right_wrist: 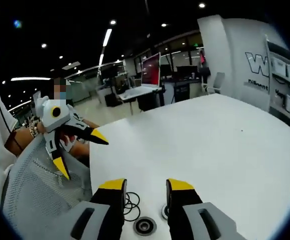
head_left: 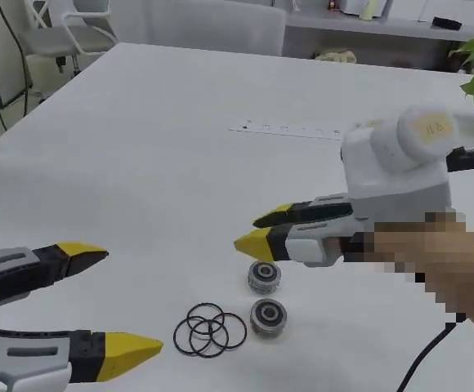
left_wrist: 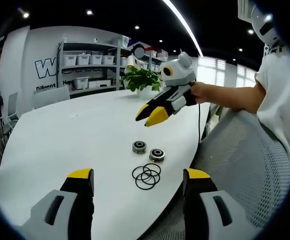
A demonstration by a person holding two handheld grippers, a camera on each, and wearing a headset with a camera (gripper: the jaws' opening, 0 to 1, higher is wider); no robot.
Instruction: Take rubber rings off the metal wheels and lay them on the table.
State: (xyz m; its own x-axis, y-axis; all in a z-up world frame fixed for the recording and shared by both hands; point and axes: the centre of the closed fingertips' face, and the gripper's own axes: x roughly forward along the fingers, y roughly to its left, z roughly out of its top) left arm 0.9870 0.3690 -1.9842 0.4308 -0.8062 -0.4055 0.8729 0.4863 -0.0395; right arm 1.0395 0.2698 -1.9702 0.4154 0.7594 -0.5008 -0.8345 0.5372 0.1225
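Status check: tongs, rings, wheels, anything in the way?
Left tongs open wide, empty. Right tongs slightly open, empty, over the two metal wheels. Several rubber rings lie overlapping on the table beside them. Nothing blocking.

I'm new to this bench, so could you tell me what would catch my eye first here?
Bright yellow tips stand out first: on the left gripper, jaws wide apart, at the near left, and on the right gripper, hovering by two metal wheels. Beside the wheels, a pile of black rubber rings lies on the white table.
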